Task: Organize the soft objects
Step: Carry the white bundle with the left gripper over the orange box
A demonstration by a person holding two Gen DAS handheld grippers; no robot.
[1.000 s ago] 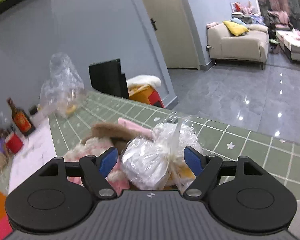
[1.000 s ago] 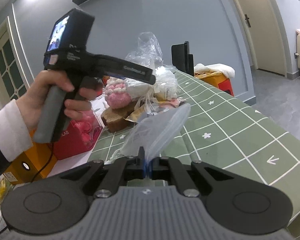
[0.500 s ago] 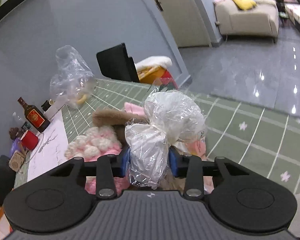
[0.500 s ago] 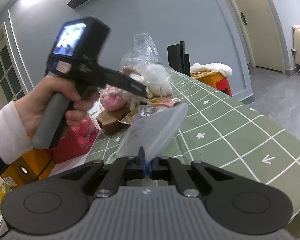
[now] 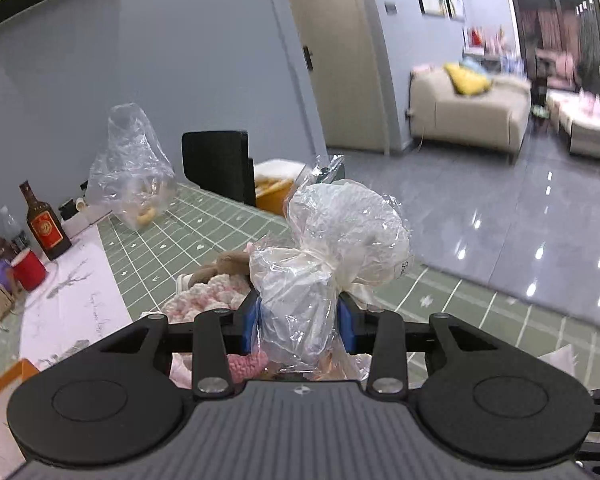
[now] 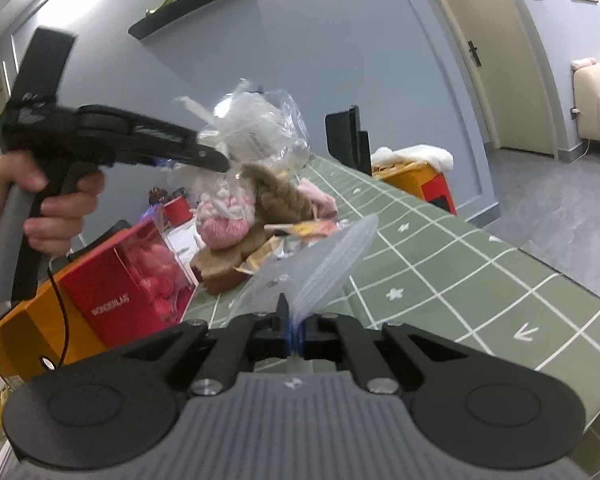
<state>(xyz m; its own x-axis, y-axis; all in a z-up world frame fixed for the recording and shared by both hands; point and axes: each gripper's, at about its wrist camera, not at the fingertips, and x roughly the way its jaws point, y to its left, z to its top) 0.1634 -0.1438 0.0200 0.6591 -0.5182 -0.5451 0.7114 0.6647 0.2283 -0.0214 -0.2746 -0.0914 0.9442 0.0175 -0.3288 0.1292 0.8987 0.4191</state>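
My left gripper (image 5: 298,320) is shut on a white soft bundle wrapped in crinkled clear plastic (image 5: 340,236), pinching its lower half between the blue pads. In the right wrist view the same bundle (image 6: 256,128) hangs in the air above the pile, held out by a person's hand. Below it on the green checked tablecloth (image 6: 460,280) lie a pink-and-white yarn ball (image 6: 226,216) and a brown plush (image 6: 280,196). My right gripper (image 6: 296,332) is shut on the edge of a clear zip bag (image 6: 320,264), which stands up in front of it.
A red windowed box (image 6: 140,292) and an orange box (image 6: 16,332) stand left of the pile. Further back are a brown bottle (image 5: 44,224), a red cup (image 5: 28,270), a clear bag (image 5: 132,168), a black screen (image 5: 216,168) and a white paper sheet (image 5: 68,304).
The left gripper closed on the wrapped white bundle and lifted it up off the pile. The right gripper kept still with the zip bag.
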